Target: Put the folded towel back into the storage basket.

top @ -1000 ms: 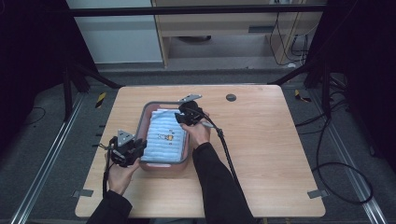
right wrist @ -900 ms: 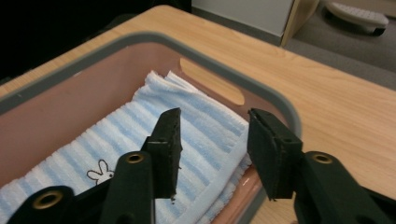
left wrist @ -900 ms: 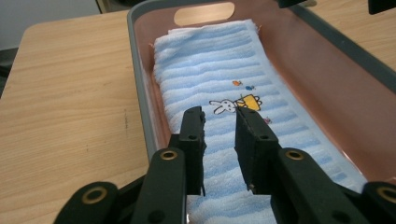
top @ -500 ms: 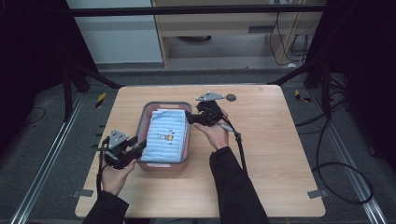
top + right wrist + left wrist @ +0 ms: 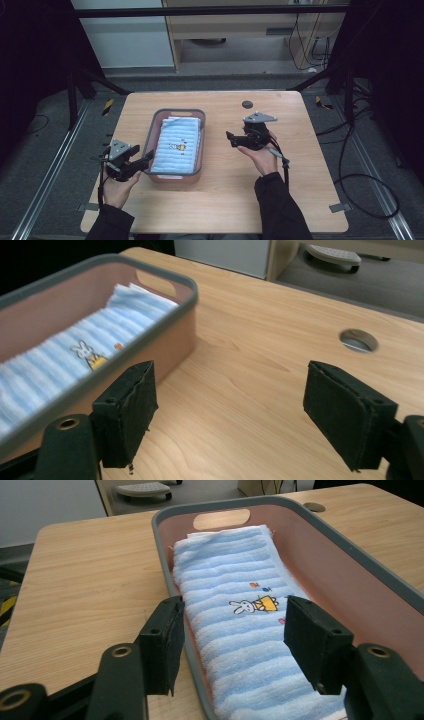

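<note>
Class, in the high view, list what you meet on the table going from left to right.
left gripper → pink bin holding the folded blue striped towel → right gripper

A folded blue-and-white striped towel [image 5: 176, 145] with a small rabbit picture lies flat inside a pink rectangular basket [image 5: 198, 167] with a grey rim. The basket stands on the wooden counter [image 5: 225, 200], left of its middle.
</note>
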Demonstrator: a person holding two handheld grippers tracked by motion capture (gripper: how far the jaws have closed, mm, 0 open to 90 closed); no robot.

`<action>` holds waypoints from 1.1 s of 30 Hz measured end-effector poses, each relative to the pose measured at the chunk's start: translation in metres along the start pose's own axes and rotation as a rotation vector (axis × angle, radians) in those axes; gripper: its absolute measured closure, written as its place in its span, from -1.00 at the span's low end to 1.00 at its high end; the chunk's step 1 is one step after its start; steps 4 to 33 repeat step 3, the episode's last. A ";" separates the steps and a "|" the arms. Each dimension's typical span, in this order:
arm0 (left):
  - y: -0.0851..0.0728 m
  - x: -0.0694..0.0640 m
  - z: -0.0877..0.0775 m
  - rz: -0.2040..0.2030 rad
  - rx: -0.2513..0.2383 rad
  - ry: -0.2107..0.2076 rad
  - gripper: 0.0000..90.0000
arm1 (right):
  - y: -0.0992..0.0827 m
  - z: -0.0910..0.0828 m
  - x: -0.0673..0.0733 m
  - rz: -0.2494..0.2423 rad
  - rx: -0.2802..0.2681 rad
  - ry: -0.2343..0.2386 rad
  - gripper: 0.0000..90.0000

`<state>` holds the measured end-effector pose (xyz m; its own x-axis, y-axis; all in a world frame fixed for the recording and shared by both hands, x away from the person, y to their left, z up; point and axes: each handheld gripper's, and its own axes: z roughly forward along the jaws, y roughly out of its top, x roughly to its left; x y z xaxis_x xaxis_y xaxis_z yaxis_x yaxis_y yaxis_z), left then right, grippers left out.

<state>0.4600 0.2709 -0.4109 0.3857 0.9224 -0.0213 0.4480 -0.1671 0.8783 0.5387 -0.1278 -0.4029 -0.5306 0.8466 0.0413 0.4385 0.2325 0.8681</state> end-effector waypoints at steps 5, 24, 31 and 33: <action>-0.001 0.004 -0.001 0.001 -0.001 0.003 -0.16 | -0.012 -0.012 -0.010 -0.001 0.003 -0.014 -0.55; -0.001 0.004 -0.001 0.001 -0.001 0.003 -0.16 | -0.012 -0.012 -0.010 -0.001 0.003 -0.014 -0.55; -0.001 0.004 -0.001 0.001 -0.001 0.003 -0.16 | -0.012 -0.012 -0.010 -0.001 0.003 -0.014 -0.55; -0.001 0.004 -0.001 0.001 -0.001 0.003 -0.16 | -0.012 -0.012 -0.010 -0.001 0.003 -0.014 -0.55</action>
